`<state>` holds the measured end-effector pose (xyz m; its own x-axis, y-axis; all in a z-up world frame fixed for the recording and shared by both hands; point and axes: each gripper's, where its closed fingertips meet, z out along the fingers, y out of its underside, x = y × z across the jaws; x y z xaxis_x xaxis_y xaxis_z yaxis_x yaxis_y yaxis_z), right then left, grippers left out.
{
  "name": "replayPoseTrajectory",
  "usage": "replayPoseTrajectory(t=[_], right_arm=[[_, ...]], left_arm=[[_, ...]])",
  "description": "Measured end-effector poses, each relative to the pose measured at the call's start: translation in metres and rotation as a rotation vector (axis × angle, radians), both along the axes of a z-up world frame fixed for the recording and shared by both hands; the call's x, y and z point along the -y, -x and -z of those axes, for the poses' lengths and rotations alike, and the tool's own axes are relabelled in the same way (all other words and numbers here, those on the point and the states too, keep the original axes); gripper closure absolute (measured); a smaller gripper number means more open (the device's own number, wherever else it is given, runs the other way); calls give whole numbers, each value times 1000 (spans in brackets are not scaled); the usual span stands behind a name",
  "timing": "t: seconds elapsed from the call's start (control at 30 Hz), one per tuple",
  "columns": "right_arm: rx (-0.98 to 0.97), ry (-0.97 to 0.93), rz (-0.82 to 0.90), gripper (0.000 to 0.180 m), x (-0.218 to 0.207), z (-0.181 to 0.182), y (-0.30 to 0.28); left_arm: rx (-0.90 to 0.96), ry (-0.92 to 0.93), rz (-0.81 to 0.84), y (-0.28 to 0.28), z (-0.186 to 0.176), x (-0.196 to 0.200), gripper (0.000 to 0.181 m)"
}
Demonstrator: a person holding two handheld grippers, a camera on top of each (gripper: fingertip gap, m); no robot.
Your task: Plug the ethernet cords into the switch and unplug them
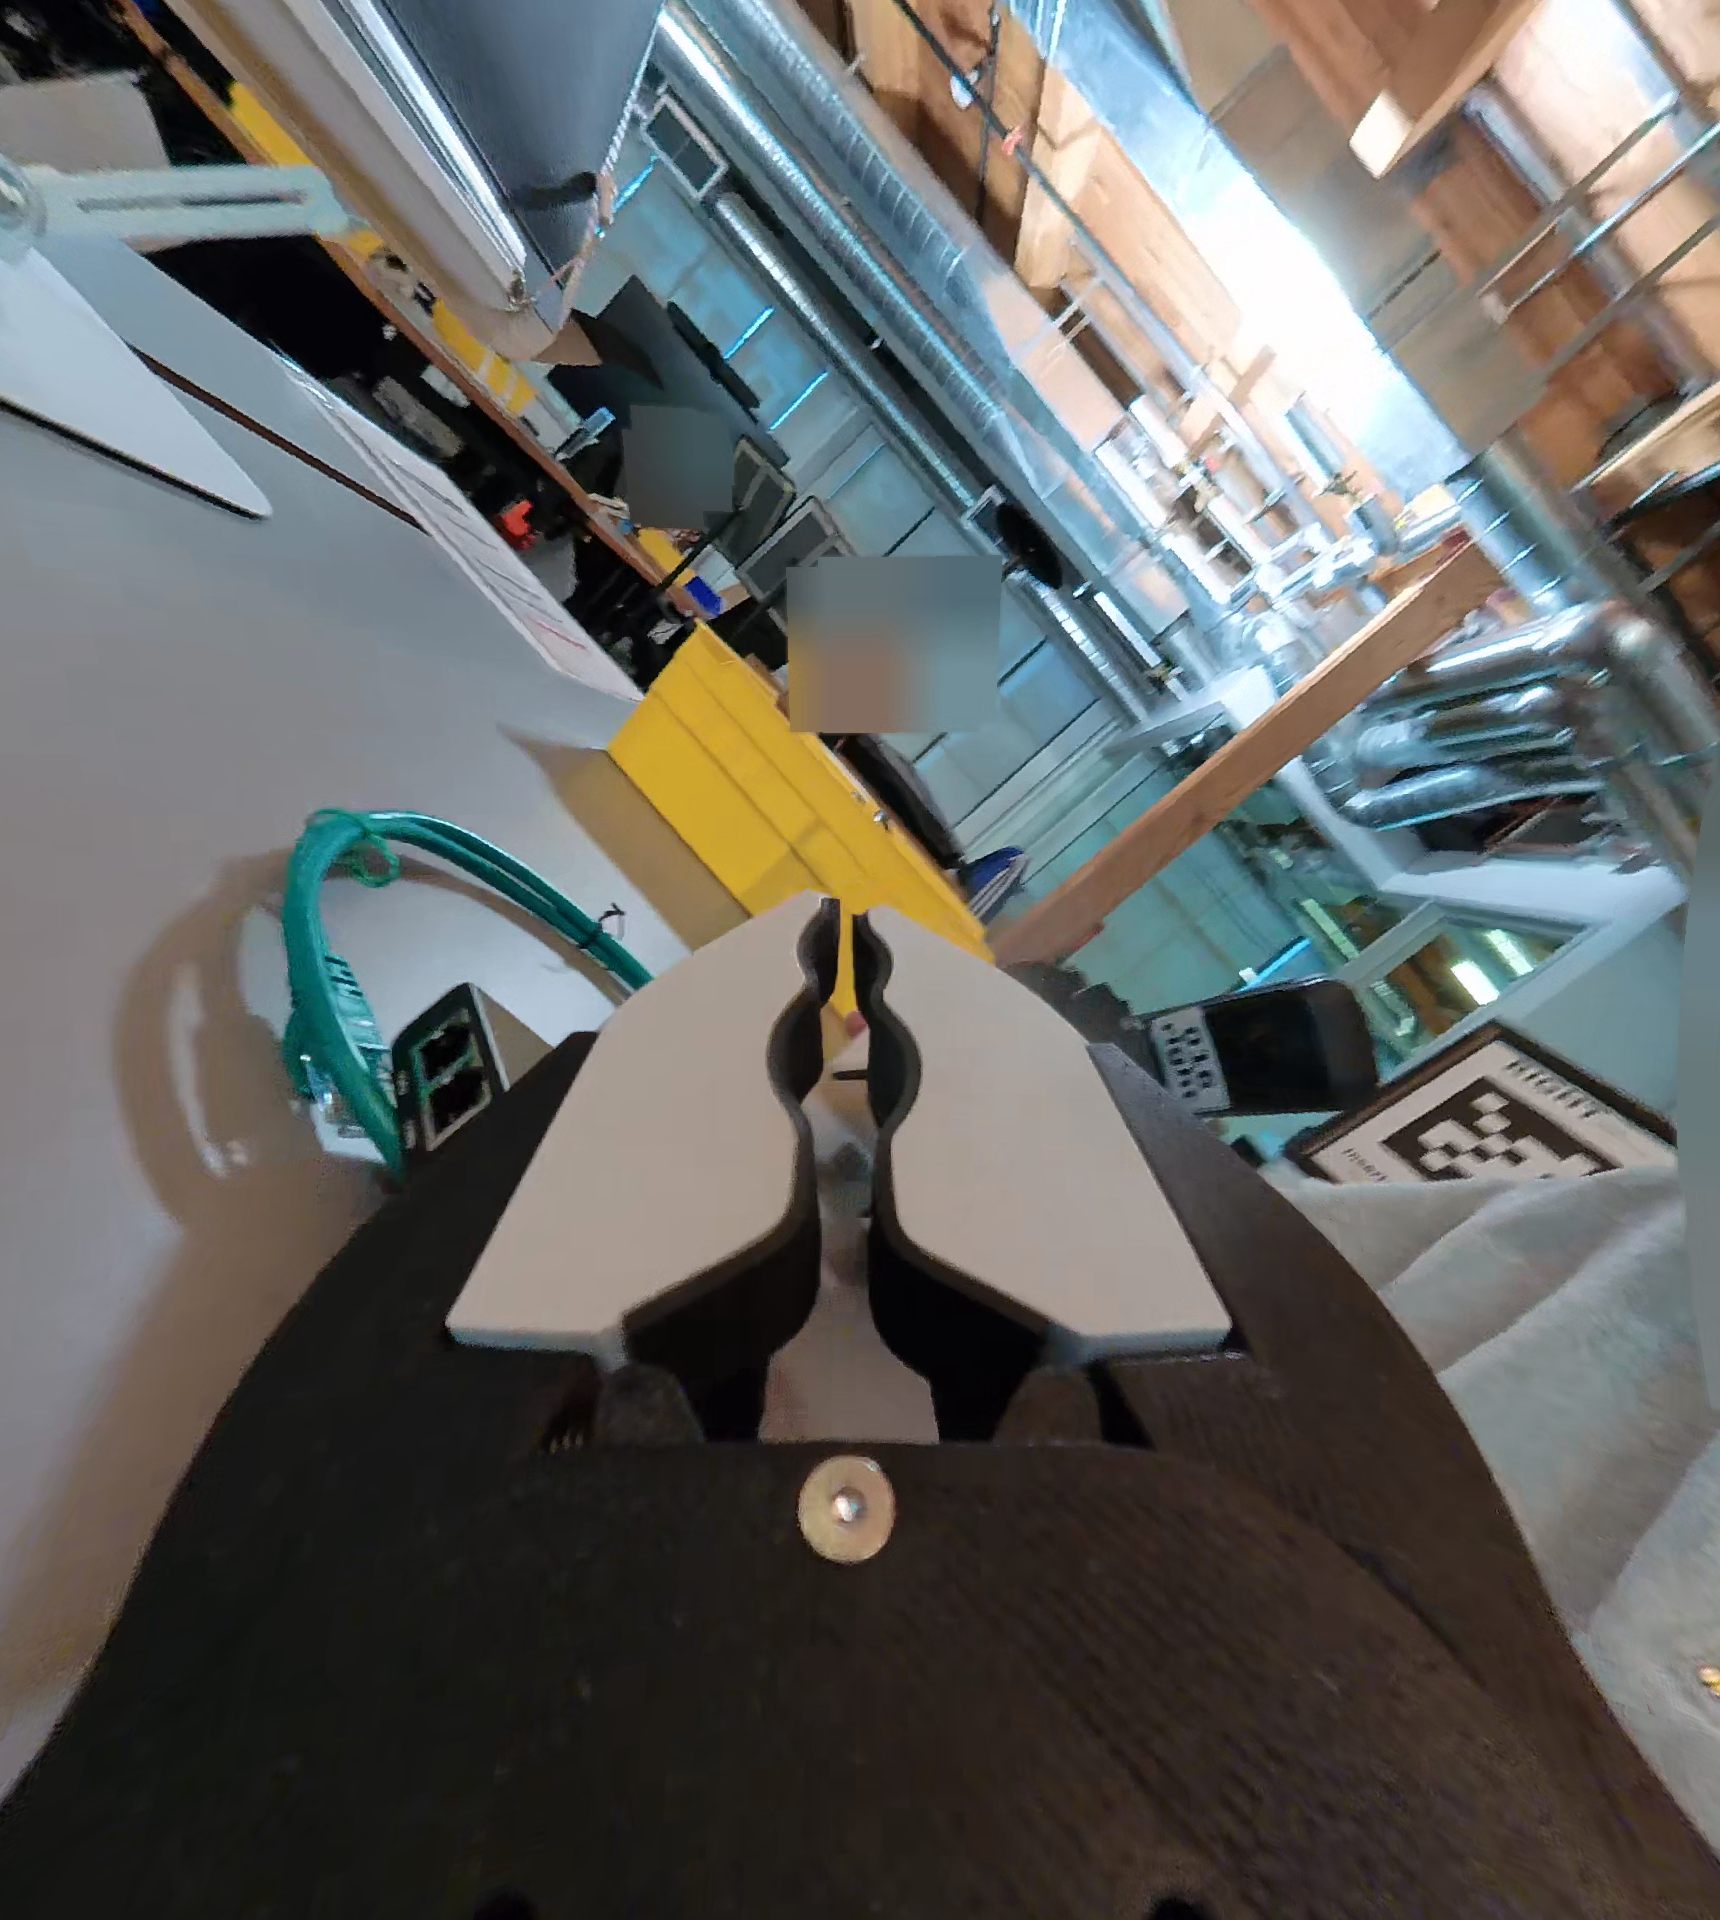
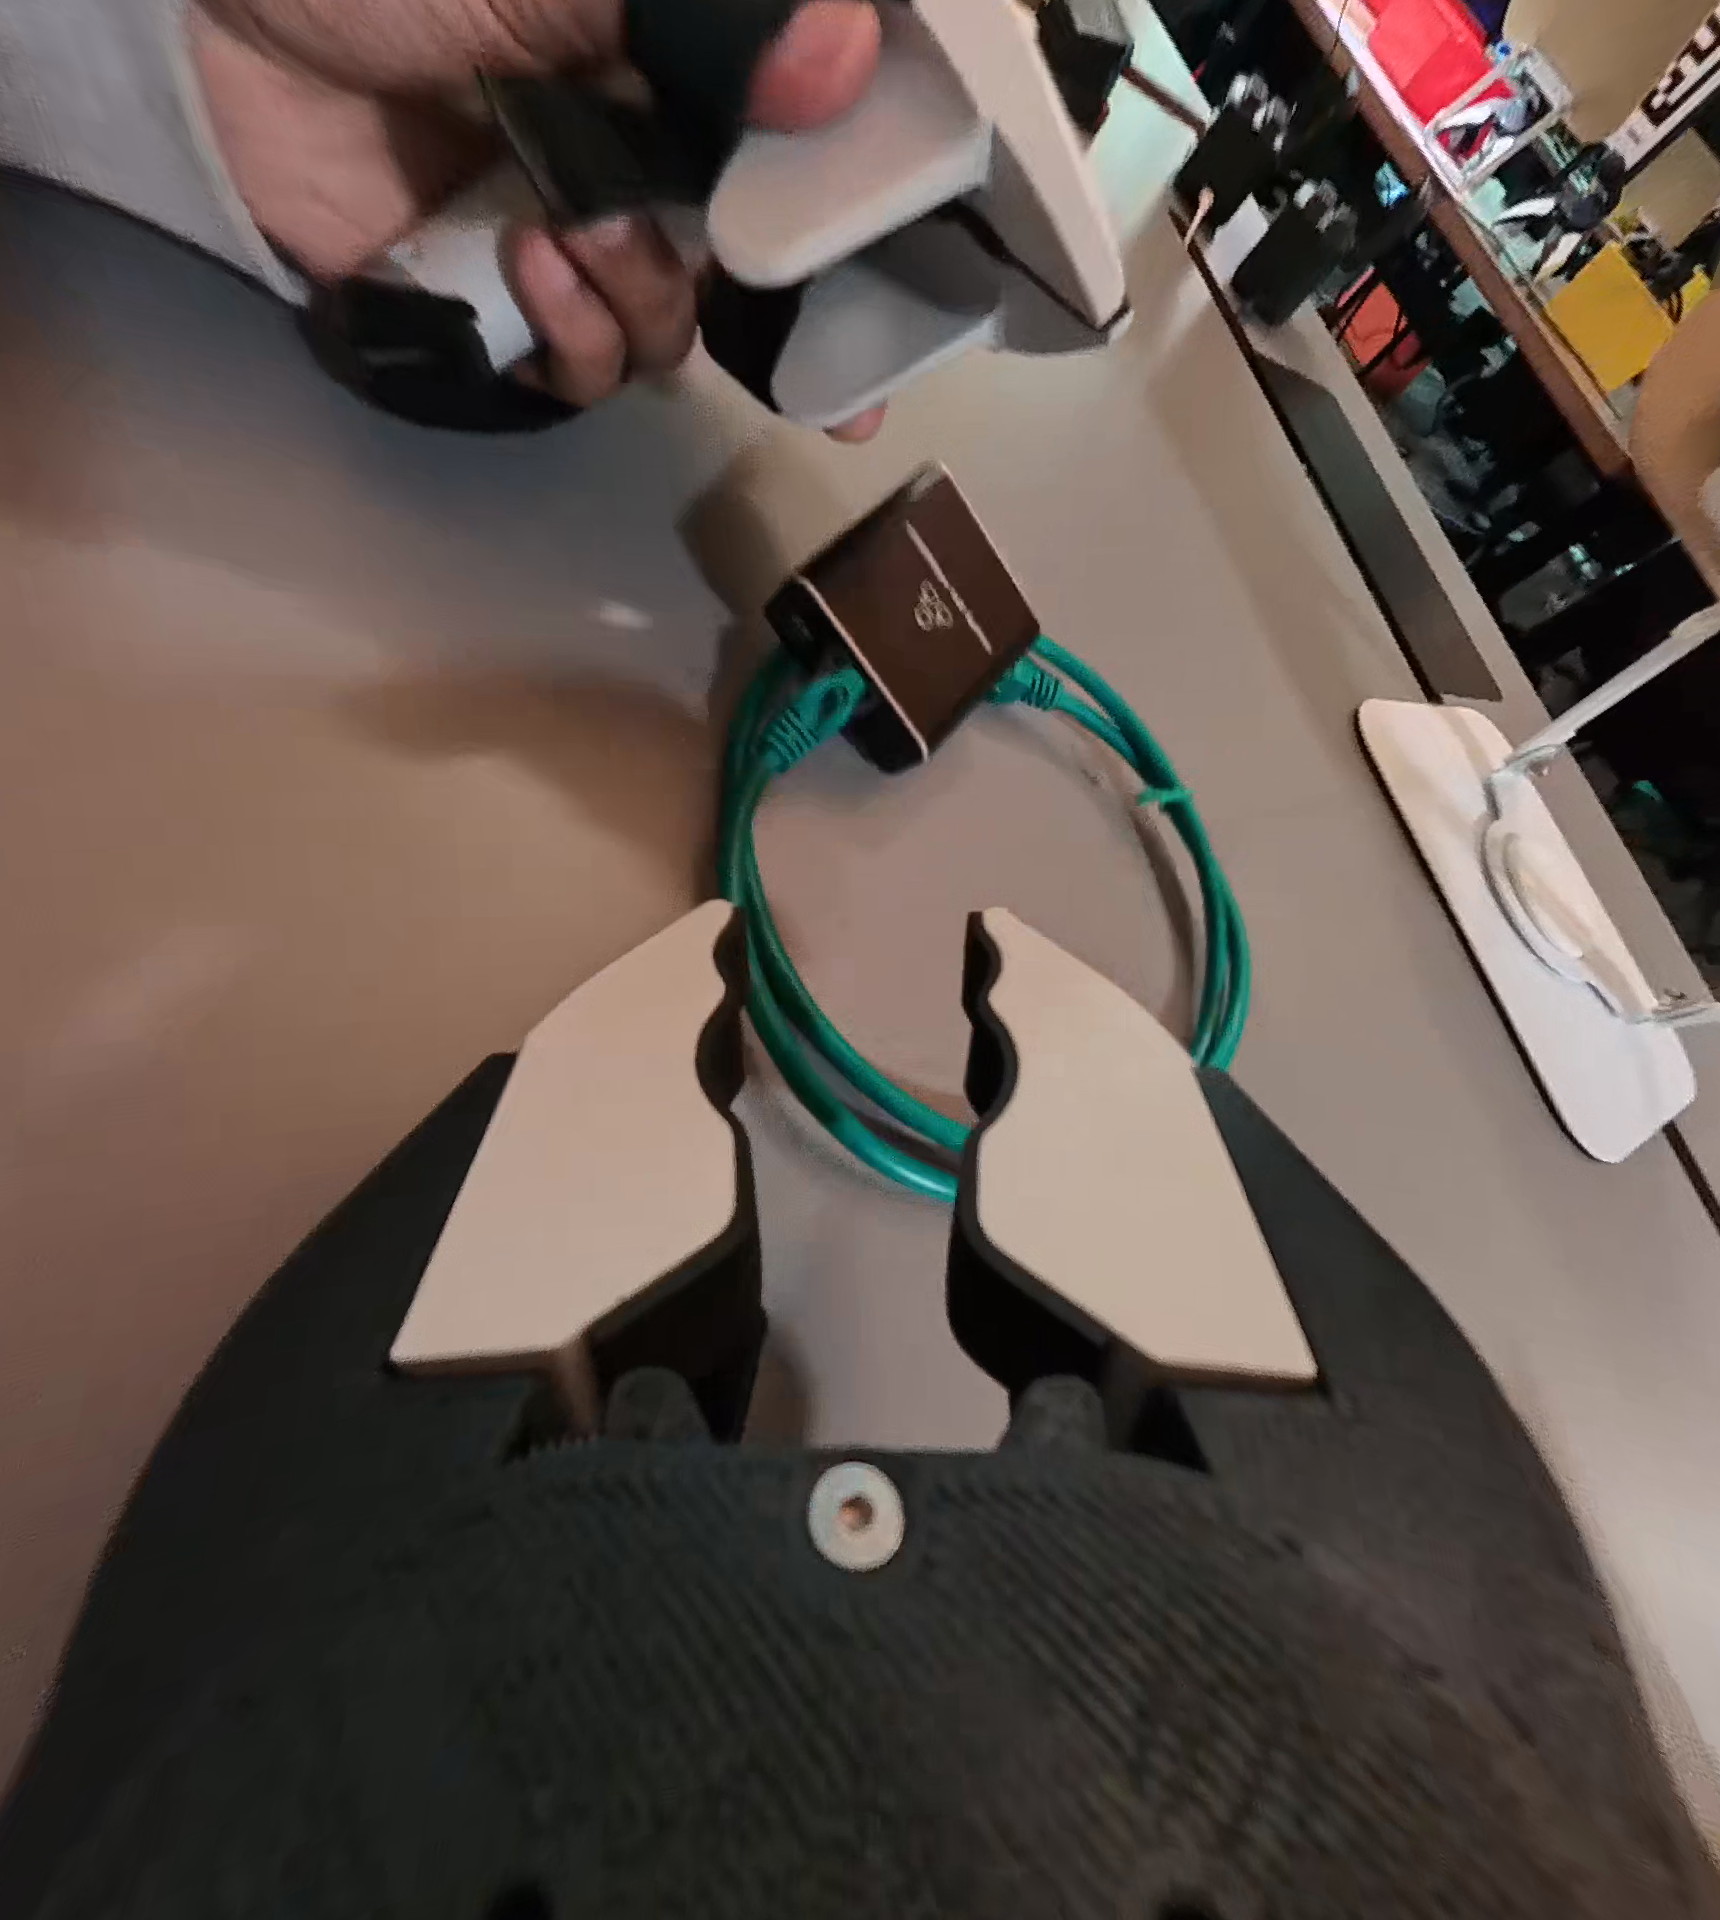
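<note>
A small dark switch (image 2: 908, 613) lies on the grey table (image 2: 316, 831), with a coiled green ethernet cord (image 2: 1220, 914) looped around it. One green plug (image 2: 814, 717) lies at the switch's left side and another (image 2: 1027, 686) at its right. In the left wrist view the switch (image 1: 451, 1060) shows two empty ports, and a green plug (image 1: 336, 1029) hangs just beside them, outside. My left gripper (image 1: 848, 920) is shut and empty, just right of the switch. My right gripper (image 2: 851, 914) is open and empty above the cord loop.
A hand (image 2: 399, 156) holds the left gripper beyond the switch. A white base plate with a clear stand (image 2: 1521, 935) sits at the table's right edge. Yellow bins (image 1: 731, 790) stand past the table. A black-and-white marker plate (image 1: 1479, 1132) is at the right.
</note>
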<state>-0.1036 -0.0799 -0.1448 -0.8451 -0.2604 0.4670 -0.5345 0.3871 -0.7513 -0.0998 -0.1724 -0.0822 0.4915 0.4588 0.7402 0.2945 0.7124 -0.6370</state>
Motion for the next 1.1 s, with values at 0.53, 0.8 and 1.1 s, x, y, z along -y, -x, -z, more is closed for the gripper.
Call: replayPoseTrajectory(t=[0.53, 0.8, 1.1], right_arm=[[172, 160, 19, 170, 11, -31, -14], [263, 10, 119, 162, 31, -2, -5], [335, -133, 126, 161, 30, 16, -7]], left_arm=[[343, 309, -196, 8, 50, 19, 117], [406, 247, -19, -6, 62, -13, 133], [383, 30, 45, -18, 56, -23, 147]])
